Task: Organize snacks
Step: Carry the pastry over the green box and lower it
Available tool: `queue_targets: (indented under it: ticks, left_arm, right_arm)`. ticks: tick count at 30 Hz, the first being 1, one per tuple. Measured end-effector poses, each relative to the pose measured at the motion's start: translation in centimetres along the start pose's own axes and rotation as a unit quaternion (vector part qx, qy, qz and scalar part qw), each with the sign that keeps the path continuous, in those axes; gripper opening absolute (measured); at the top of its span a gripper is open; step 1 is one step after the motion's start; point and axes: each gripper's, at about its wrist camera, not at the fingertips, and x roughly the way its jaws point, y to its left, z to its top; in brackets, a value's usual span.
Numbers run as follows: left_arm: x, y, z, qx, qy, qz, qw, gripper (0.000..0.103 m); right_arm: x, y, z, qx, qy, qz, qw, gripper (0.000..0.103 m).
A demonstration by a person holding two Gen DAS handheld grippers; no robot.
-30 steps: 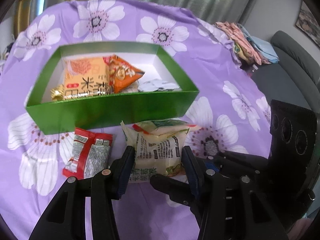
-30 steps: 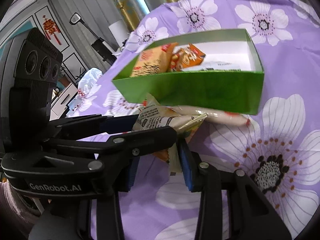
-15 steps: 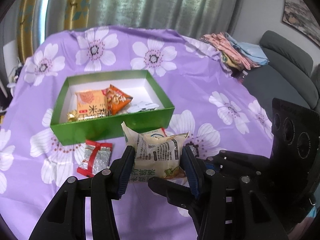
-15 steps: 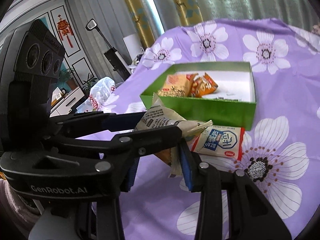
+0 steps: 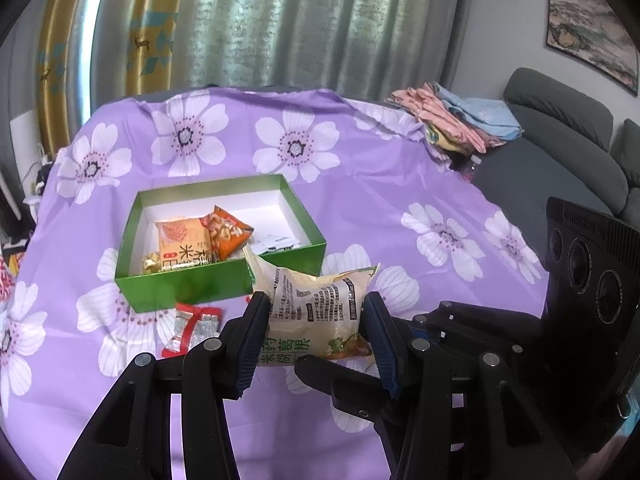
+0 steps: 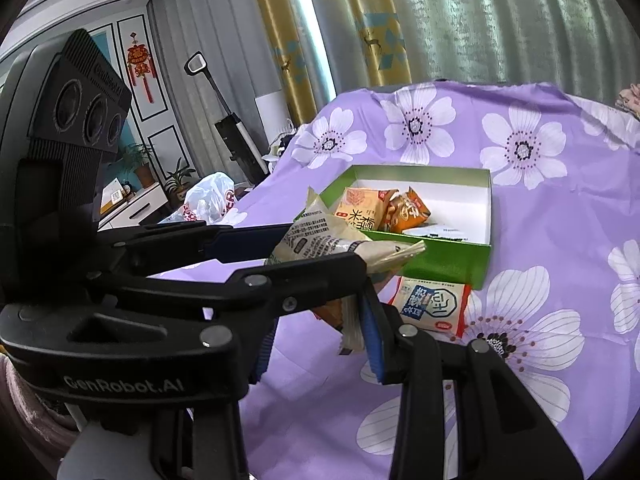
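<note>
Cream packet (image 5: 316, 312), clamped between left gripper (image 5: 316, 334) jaws, now raised clear of cloth, short of green box (image 5: 224, 284); right gripper (image 6: 320, 320) jaws also clamped on it

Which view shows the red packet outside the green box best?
The left wrist view: the red packet lies in full sight before the green box. The right wrist view hides it behind the left gripper.

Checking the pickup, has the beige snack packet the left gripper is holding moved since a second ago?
Yes. The beige snack packet has risen off the cloth in the left gripper, away from the green box, which now sits smaller and farther below.
</note>
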Motion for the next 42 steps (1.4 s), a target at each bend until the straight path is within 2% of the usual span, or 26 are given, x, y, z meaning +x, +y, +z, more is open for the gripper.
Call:
queue_targets:
  ticks: [21,42]
  left_arm:
    - [-0.2,0.0,1.8,0.017,-0.028,0.008,0.9994,0.049]
    - [4.2,2.4,4.9,0.019,-0.022,0.002,0.9996,0.049]
  right_arm:
    - [-0.2,0.0,1.7,-0.017,-0.023,-0.004,1.0,0.039]
    - [3.2,-3.0,4.8,-0.01,-0.02,-0.014,1.0,0.039]
